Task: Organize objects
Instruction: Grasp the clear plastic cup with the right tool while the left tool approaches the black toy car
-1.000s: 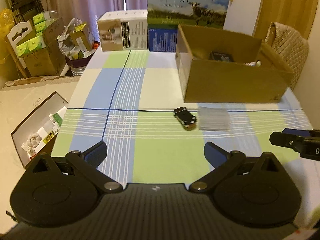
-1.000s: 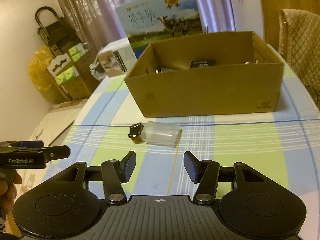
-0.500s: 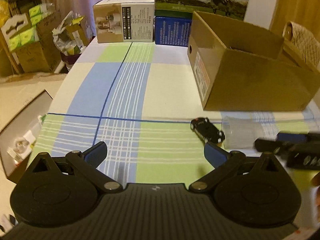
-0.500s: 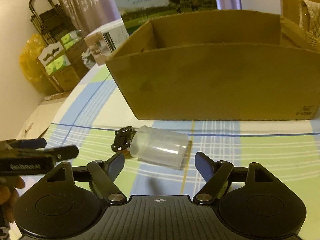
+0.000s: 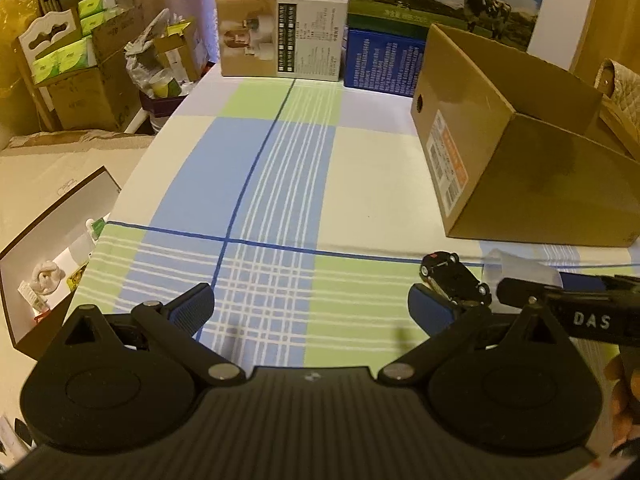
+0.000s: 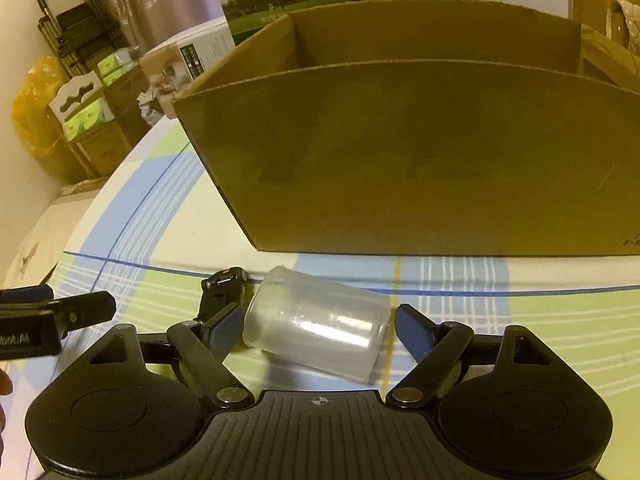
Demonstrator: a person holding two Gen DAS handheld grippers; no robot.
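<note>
A clear plastic cup [image 6: 318,326] lies on its side on the checked tablecloth, between the spread fingers of my right gripper [image 6: 316,330], which stands open around it. A small black toy car [image 6: 224,286] sits just left of the cup, touching it. In the left wrist view the toy car [image 5: 454,278] lies just beyond the right fingertip of my left gripper [image 5: 310,306], which is open with nothing between its fingers. The cup [image 5: 520,266] shows behind the right gripper's finger [image 5: 520,292]. The open cardboard box [image 6: 420,152] stands right behind both objects.
A white product box [image 5: 282,32] and a blue milk carton [image 5: 382,60] stand at the table's far end. Cartons and bags crowd the floor at left [image 5: 80,64]. An open white box [image 5: 52,248] lies beside the table's left edge. A padded chair [image 5: 622,92] is at right.
Both grippers have moved forward toward the cup and car. The right gripper's fingers now flank the cup. The left gripper has come closer to the car's left side.
</note>
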